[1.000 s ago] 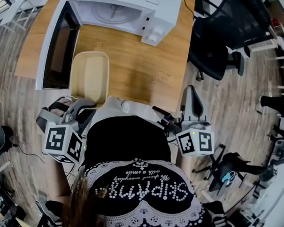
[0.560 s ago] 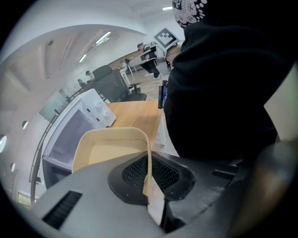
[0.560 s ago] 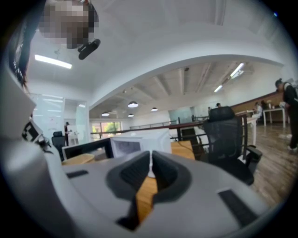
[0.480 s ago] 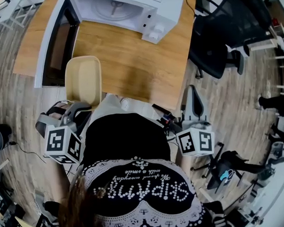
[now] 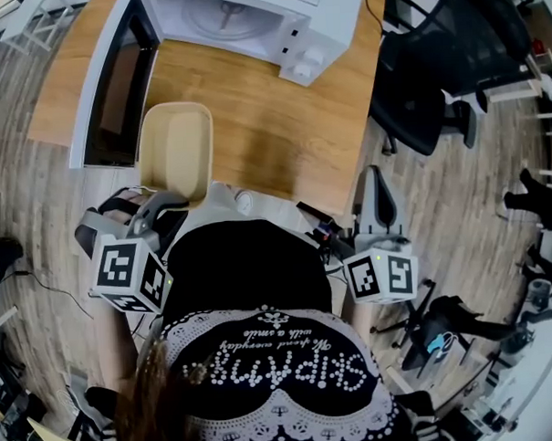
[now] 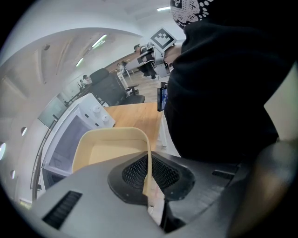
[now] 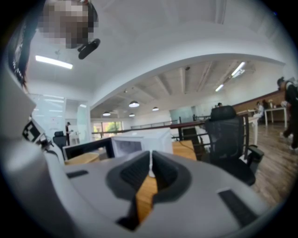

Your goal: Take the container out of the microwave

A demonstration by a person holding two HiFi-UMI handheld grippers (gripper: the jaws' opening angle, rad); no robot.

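While working outward from the body, found the left gripper (image 5: 158,204) at 8 o'clock in the head view, jaws clenched on the thin near wall of the cream container (image 5: 174,148). Confirmed in the left gripper view: wall pinched between the two dark pads (image 6: 132,172), with only a narrow strip gripped. Found the right gripper (image 5: 373,176) at 4 o'clock, off the near edge of the worktop (image 5: 272,124), jaws pressed together on nothing.

Located the container outside the microwave (image 5: 267,19), at 11 o'clock, over the near left part of the wooden worktop, near end reaching past the edge toward the body. Cannot tell whether resting on the wood or carried just above. Seen no contents inside. Noted the microwave at 12 o'clock on the far side, door (image 5: 101,86) swung wide open at 10 o'clock, just beside the container's left flank. Noted an office chair (image 5: 434,71) at 2 o'clock, well apart.

Judged removal done in substance; set-down not confirmed.

Risks recorded. One-sided pinch on a thin wall: likely to pivot about the pads or slip free under the container's own weight, then fall to the floor given the overhang. Letting go at this spot: liable to tip off the edge. Swinging leftward: liable to strike the open door. No second support on offer, with the right gripper idle; recommend pushing further onto the wood before release.
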